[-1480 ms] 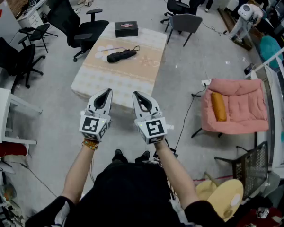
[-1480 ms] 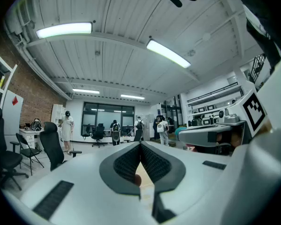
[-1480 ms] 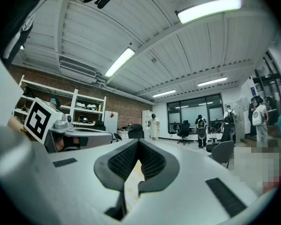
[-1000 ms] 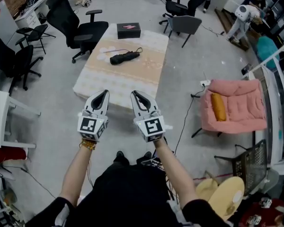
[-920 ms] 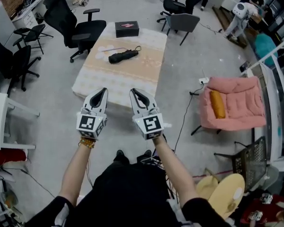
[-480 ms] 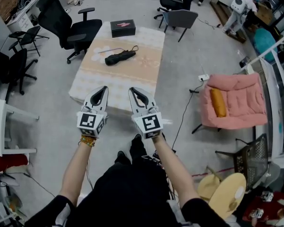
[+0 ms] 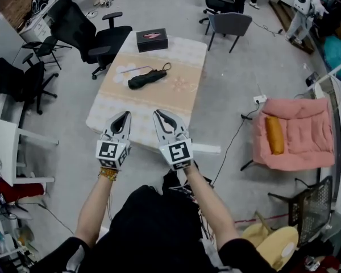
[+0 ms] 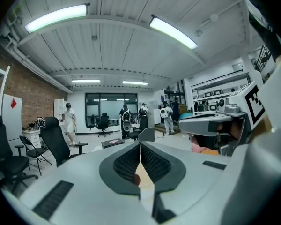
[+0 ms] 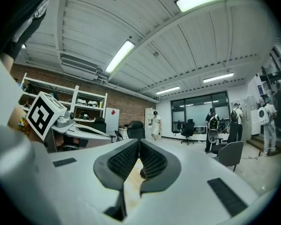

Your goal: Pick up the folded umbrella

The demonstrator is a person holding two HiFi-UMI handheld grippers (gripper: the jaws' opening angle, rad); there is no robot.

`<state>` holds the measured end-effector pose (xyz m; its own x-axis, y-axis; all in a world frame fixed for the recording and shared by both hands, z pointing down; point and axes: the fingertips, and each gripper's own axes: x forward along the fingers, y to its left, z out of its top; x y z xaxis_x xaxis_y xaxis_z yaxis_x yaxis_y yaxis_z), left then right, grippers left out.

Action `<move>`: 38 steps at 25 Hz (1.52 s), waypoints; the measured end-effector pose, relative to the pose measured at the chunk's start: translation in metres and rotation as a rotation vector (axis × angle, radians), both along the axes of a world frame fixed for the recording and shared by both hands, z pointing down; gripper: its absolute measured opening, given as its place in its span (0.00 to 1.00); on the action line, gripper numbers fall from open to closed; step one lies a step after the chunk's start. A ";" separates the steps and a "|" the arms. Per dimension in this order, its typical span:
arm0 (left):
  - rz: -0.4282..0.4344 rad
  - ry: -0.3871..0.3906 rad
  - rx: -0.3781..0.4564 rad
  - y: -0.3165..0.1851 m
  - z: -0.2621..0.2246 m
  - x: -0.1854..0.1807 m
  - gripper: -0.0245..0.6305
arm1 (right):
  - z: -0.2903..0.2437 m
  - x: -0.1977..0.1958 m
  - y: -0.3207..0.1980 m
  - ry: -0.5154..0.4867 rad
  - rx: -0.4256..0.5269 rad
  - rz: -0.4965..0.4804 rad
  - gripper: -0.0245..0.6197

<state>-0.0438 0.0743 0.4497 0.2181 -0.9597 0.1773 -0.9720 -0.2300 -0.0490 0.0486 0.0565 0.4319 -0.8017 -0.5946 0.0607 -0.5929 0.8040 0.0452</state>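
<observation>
A black folded umbrella [image 7: 146, 78] lies on a low table with a beige patterned cloth [image 7: 176, 98], its strap trailing toward the far side. My left gripper [image 7: 125, 114] and right gripper [image 7: 157, 113] hover side by side over the table's near edge, well short of the umbrella. Both are shut with nothing between their jaws. In the left gripper view the fingertips [image 8: 140, 144] meet; in the right gripper view the fingertips [image 9: 139, 141] meet too, with a dark sliver of the umbrella [image 9: 143, 173] showing through the gap below them.
A black box [image 7: 152, 40] sits at the table's far end. Black office chairs [image 7: 94, 33] stand to the left, a grey chair [image 7: 228, 26] beyond the table. A pink cushioned seat [image 7: 298, 134] is at the right. Several people stand far off.
Both grippers, still shut, have come forward together toward the table and sunk a little; their tips now reach over its near edge. The umbrella has not moved.
</observation>
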 end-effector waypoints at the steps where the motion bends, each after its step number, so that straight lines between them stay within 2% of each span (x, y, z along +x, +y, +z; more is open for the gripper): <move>1: -0.003 -0.006 -0.004 -0.005 0.001 0.002 0.06 | 0.001 -0.001 -0.004 0.005 0.007 -0.012 0.06; 7: -0.002 -0.026 -0.030 -0.033 0.010 0.013 0.06 | 0.012 0.002 -0.035 0.006 0.003 -0.032 0.06; 17: 0.031 -0.016 -0.024 -0.078 0.019 -0.004 0.06 | 0.025 -0.010 -0.079 0.064 0.026 -0.016 0.06; 20: 0.062 -0.006 -0.025 -0.094 0.021 -0.016 0.06 | 0.029 -0.021 -0.094 0.086 0.026 0.008 0.07; 23: 0.101 -0.007 -0.031 -0.111 0.023 -0.031 0.06 | 0.032 -0.038 -0.106 0.085 -0.019 0.034 0.07; 30: 0.175 0.011 -0.089 -0.148 0.036 -0.079 0.06 | 0.045 -0.082 -0.140 0.115 -0.066 0.118 0.07; 34: 0.172 0.025 -0.123 -0.161 0.046 -0.101 0.06 | 0.048 -0.102 -0.150 0.126 -0.079 0.142 0.07; 38: 0.172 0.037 -0.165 -0.162 0.061 -0.105 0.06 | 0.058 -0.108 -0.155 0.144 -0.090 0.132 0.07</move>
